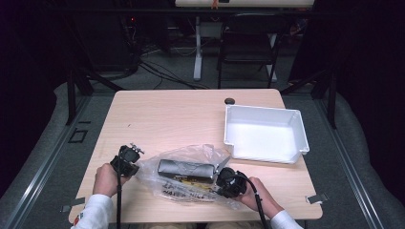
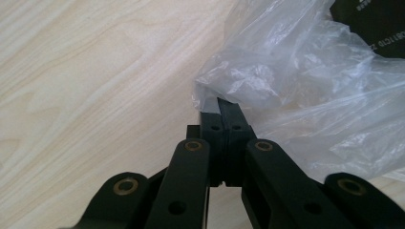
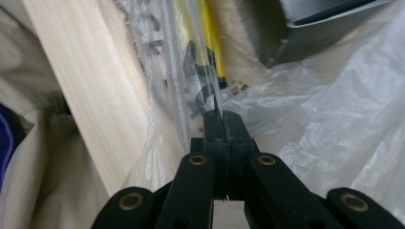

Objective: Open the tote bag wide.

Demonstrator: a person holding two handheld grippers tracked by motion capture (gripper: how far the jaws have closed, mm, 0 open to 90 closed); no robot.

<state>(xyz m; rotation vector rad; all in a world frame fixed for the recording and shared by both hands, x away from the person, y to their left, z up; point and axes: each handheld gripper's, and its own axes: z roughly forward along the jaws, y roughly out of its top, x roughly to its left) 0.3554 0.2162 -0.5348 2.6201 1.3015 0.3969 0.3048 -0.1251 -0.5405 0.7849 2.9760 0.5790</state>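
While both claws are pinched fully closed, each has a bit of the clear plastic bag (image 1: 191, 174) between its jaws. Left claw (image 2: 223, 110): jaws pressed flat together, nipping a crumpled edge of the bag film at the bag's left end; in the high view this left claw (image 1: 133, 153) sits just beside the bag's left edge, held by the left hand (image 1: 105, 179). Right claw (image 3: 220, 121): jaws also tight together, gripping a fold of the bag near the black and yellow print on it; in the high view the right claw (image 1: 228, 180) is at the bag's right end, touching it, with the right hand (image 1: 258, 193) behind.

Bag lies flat on the wooden worktop (image 1: 172, 119), near the person's edge, between the two claws. Inside the bag: a dark grey box-like item (image 1: 186, 169), lying lengthwise in the bag's middle; its grey corner shows up close in the right gripper view (image 3: 305, 33). White tray (image 1: 300, 131) sits beyond the bag's right end, apart from it but near, looks bare inside. Small dark round hole (image 1: 229, 100) in the worktop, well beyond the bag, just past the tray's far left corner.
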